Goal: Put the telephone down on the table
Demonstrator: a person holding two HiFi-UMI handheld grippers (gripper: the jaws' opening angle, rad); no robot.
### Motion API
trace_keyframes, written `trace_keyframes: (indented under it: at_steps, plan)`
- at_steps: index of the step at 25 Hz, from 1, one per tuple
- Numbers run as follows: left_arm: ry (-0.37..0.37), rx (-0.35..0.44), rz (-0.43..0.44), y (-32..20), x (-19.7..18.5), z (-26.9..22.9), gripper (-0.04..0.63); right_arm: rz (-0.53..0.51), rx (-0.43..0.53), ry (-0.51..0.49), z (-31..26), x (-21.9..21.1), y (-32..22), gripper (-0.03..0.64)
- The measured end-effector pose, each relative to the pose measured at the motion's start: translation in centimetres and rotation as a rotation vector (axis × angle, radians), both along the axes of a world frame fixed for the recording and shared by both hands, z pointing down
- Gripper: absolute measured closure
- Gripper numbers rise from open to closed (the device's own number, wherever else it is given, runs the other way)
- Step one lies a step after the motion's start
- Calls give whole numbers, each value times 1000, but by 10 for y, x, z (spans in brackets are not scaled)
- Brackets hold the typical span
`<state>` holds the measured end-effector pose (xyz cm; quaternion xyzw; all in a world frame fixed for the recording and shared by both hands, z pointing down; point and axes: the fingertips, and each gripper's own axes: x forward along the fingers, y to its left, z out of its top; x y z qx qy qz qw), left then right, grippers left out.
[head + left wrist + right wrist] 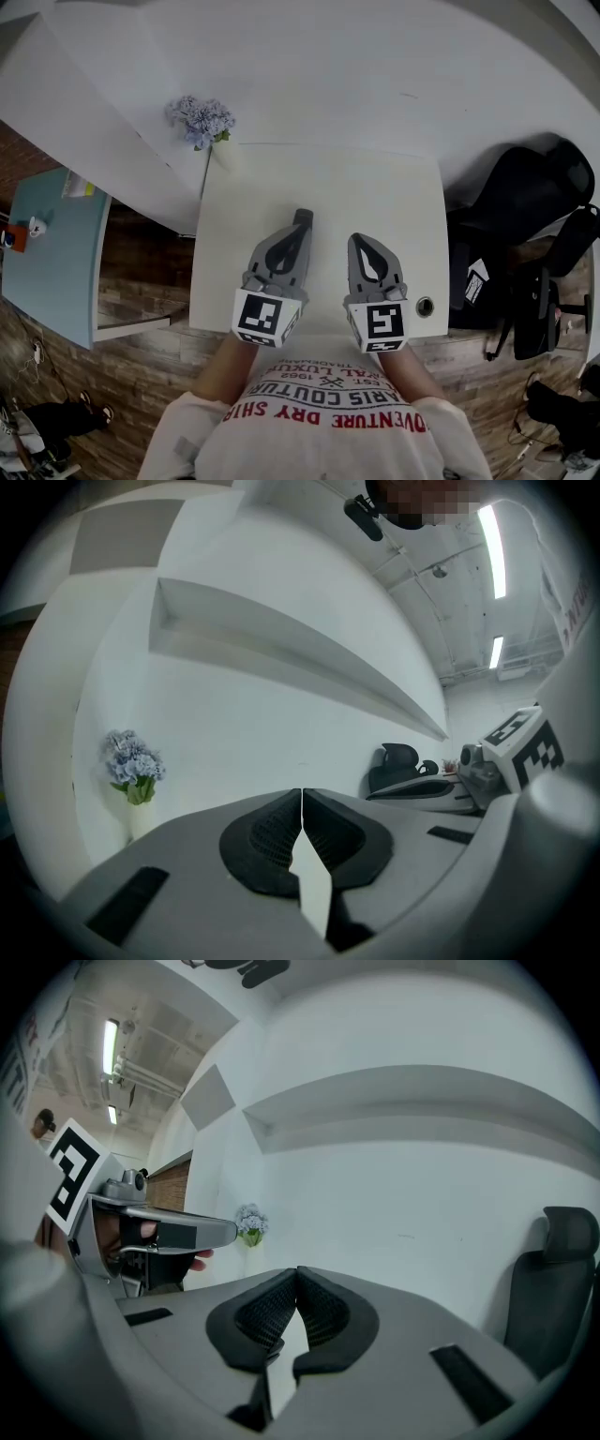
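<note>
No telephone shows in any view. In the head view both grippers hover side by side over the near half of the white table (375, 187). My left gripper (302, 218) points away from me, its jaws closed together with nothing between them (302, 794). My right gripper (360, 240) sits just to its right, also shut and empty (297, 1272). Each gripper view catches the other gripper at its edge: the right one with its marker cube (511, 752), and the left one with a hand behind it (141, 1227).
A white vase of pale blue flowers (202, 120) stands at the table's far left corner against the white wall. A round cable hole (425, 306) is near the front right edge. A black office chair (525, 197) stands to the right, a light blue table (52, 253) to the left.
</note>
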<state>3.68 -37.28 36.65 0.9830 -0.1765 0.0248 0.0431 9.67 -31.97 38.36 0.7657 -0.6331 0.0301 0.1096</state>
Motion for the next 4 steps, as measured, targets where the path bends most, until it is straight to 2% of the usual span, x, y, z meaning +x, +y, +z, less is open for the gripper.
trace_keyframes:
  at_steps: [4]
  plan:
    - [3, -16, 15, 0, 2, 3, 569, -4, 8, 1, 0, 2, -2, 594]
